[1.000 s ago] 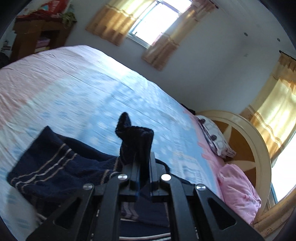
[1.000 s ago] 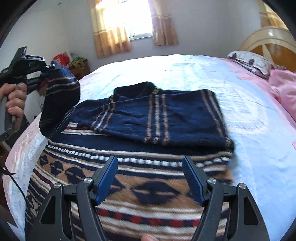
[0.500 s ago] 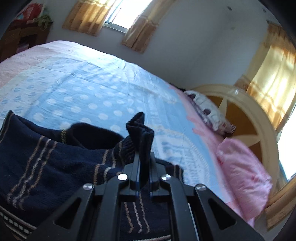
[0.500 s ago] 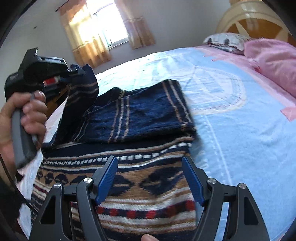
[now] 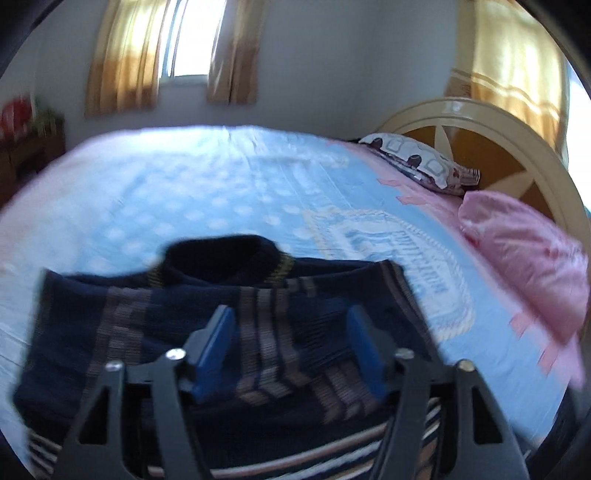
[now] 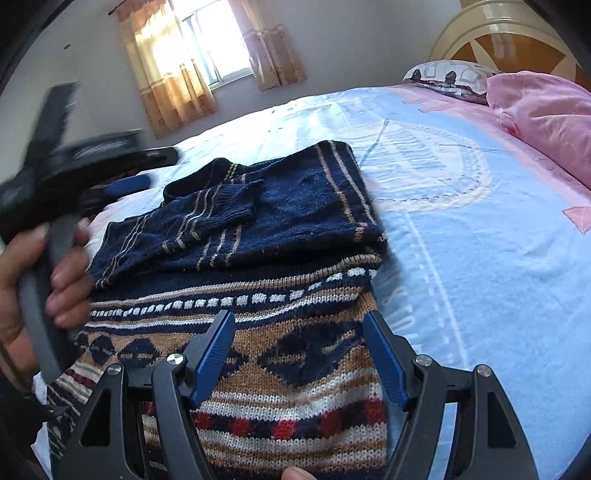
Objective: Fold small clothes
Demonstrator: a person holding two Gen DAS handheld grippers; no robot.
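A small navy sweater point(image 6: 295, 206) with tan stripes and a brown patterned body lies on the bed, both sleeves folded across its chest. It also shows in the left wrist view point(image 5: 258, 306), blurred, collar at the far side. My left gripper point(image 5: 288, 325) is open and empty just above the sweater's chest. In the right wrist view it is a blurred shape at the left point(image 6: 125, 173), held in a hand. My right gripper point(image 6: 299, 325) is open and empty over the sweater's patterned lower body.
The sweater lies on a light blue bedsheet point(image 6: 480, 258). A pink pillow point(image 6: 546, 118) and a patterned pillow point(image 6: 450, 77) sit by the round headboard point(image 6: 509, 33) at the right. A window with tan curtains point(image 6: 207, 62) is behind the bed.
My left gripper has let go of the left sleeve, which now lies folded across the sweater's chest. The gripper has opened and swung to face the bed. My right gripper stays open over the hem.
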